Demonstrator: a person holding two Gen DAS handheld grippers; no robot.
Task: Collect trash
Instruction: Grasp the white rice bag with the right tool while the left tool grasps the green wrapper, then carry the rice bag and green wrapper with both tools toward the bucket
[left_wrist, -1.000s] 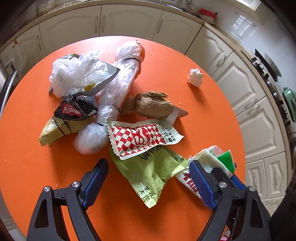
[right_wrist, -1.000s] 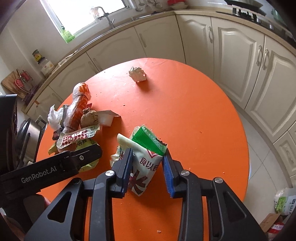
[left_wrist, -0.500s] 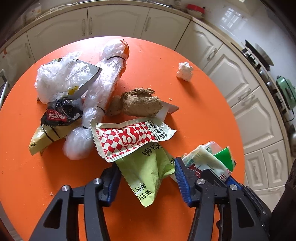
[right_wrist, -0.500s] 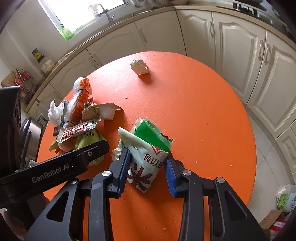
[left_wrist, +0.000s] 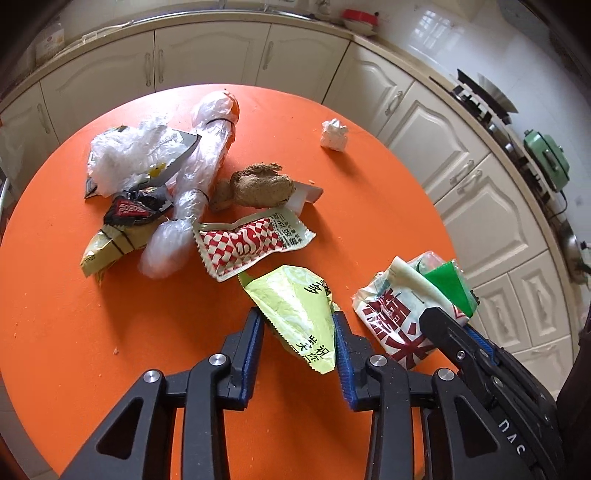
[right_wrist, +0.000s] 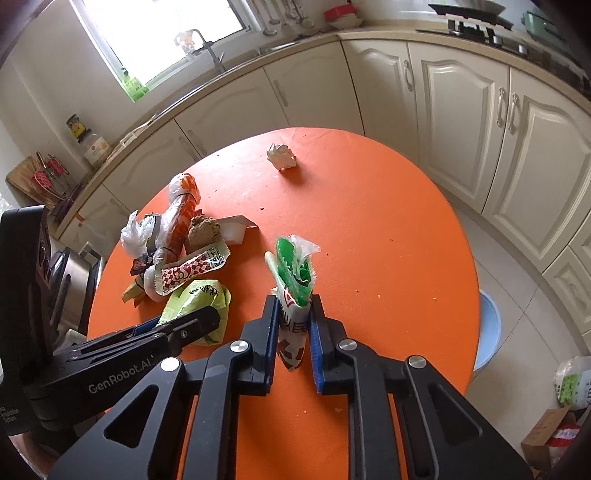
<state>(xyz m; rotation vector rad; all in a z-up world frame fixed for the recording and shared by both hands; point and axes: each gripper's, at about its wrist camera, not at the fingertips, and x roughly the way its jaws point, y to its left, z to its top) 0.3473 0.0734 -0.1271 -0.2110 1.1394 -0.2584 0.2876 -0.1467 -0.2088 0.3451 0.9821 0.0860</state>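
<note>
Left wrist view shows our left gripper (left_wrist: 298, 334) has just closed on the green wrapper (left_wrist: 295, 306), lifting it off the orange surface (left_wrist: 110, 332), while our right gripper (right_wrist: 293, 325) has clamped the white packet (right_wrist: 293, 295), so both can go to trash

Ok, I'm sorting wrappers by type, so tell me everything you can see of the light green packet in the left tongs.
The light green packet is a crinkled, glossy plastic snack wrapper with black printed characters and a zigzag-cut end. It looks flattened and empty. The left tongs, which have just been closing, pinch it from both sides near its lower end, and its upper end tilts toward the red-and-white checked wrapper without clearly touching it. It hangs over the orange table; whether it rests on it I cannot tell.
</note>
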